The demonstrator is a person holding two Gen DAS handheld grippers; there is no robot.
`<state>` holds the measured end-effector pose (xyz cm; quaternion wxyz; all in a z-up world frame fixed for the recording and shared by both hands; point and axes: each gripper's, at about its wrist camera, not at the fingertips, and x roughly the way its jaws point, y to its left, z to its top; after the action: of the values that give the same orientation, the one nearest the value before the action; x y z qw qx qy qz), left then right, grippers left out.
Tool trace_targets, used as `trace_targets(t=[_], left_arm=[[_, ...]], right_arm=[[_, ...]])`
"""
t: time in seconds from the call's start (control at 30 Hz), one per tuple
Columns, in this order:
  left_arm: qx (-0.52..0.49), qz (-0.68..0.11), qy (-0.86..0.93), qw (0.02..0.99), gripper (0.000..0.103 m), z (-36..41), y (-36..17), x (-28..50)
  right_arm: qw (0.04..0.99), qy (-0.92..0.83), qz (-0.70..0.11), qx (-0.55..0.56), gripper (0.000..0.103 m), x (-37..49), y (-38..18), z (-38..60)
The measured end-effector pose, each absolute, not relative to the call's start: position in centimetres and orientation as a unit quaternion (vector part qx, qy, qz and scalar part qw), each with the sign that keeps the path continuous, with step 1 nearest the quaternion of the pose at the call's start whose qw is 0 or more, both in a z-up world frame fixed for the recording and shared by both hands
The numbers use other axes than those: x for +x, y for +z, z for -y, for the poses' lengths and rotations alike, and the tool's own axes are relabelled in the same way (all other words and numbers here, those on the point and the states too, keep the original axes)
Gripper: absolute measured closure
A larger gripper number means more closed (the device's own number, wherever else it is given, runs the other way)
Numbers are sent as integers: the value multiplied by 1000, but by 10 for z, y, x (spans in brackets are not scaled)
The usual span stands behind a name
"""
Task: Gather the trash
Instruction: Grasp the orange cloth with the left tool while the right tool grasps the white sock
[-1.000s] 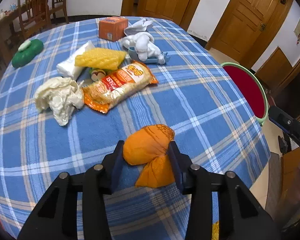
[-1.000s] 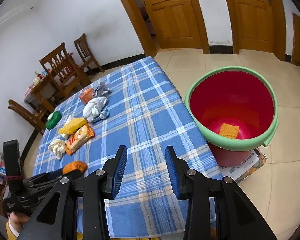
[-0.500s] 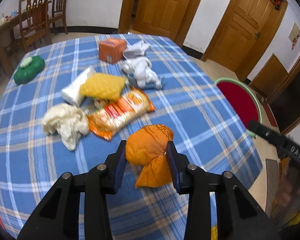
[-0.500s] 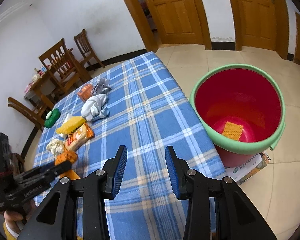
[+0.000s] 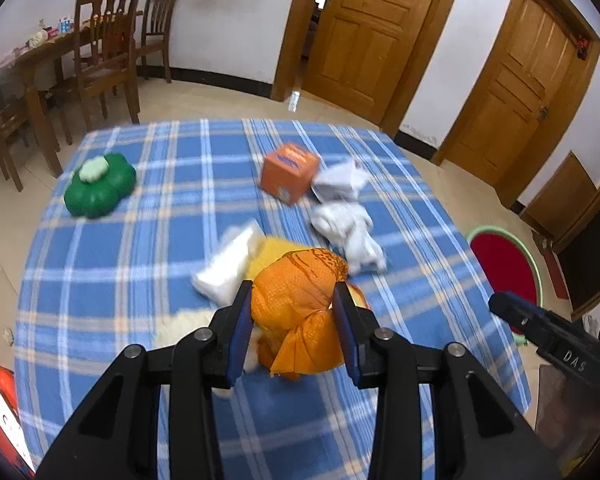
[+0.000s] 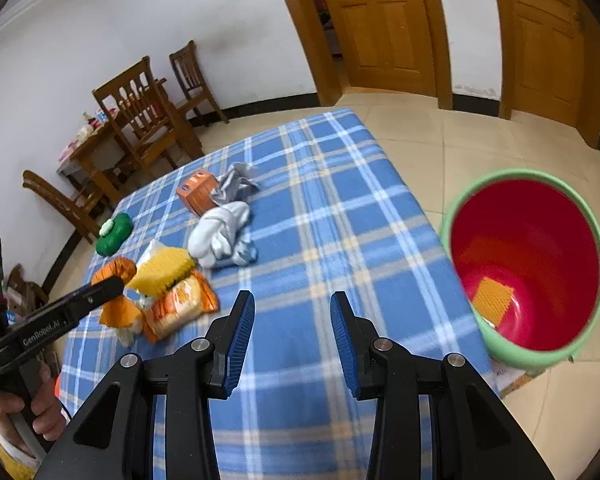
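My left gripper (image 5: 293,322) is shut on an orange mesh bag (image 5: 298,304) and holds it above the blue plaid table (image 5: 140,240). The bag also shows in the right wrist view (image 6: 114,270), lifted over the table's left part. My right gripper (image 6: 292,336) is open and empty above the table's near edge. A green bin with a red inside (image 6: 532,256) stands on the floor to the right of the table, with a yellow scrap (image 6: 494,294) in its bottom. The bin also shows in the left wrist view (image 5: 504,260).
On the table lie an orange snack packet (image 6: 180,308), a yellow sponge-like piece (image 6: 164,270), a white wrapper (image 5: 228,264), white crumpled cloth (image 6: 224,236), an orange box (image 6: 196,196), grey paper (image 6: 236,184) and a green case (image 6: 114,234). Wooden chairs (image 6: 140,108) stand behind.
My left gripper has lifted the orange bag off the table and carried it up over the other trash. The right gripper has stayed open and shifted slightly.
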<state>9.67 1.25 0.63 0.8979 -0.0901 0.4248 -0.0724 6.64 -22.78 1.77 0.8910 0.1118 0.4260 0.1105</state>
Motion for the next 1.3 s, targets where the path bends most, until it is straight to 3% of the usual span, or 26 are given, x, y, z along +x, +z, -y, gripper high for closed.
trace_targets(t=[1.03,1.1,1.3], left_arm=[[-110,-406,-70,905,64,-60,-28,162],[-112,-409,-76,903,64,-59,-29,162],[-115,-406,-83,903,64,-57,-27,158]], right_arm=[[870,121,-470,90,63,174,-17,127],[871,123,-469,82,74,173,-17,123],[881,125,-451,68,94,166,-9,118]])
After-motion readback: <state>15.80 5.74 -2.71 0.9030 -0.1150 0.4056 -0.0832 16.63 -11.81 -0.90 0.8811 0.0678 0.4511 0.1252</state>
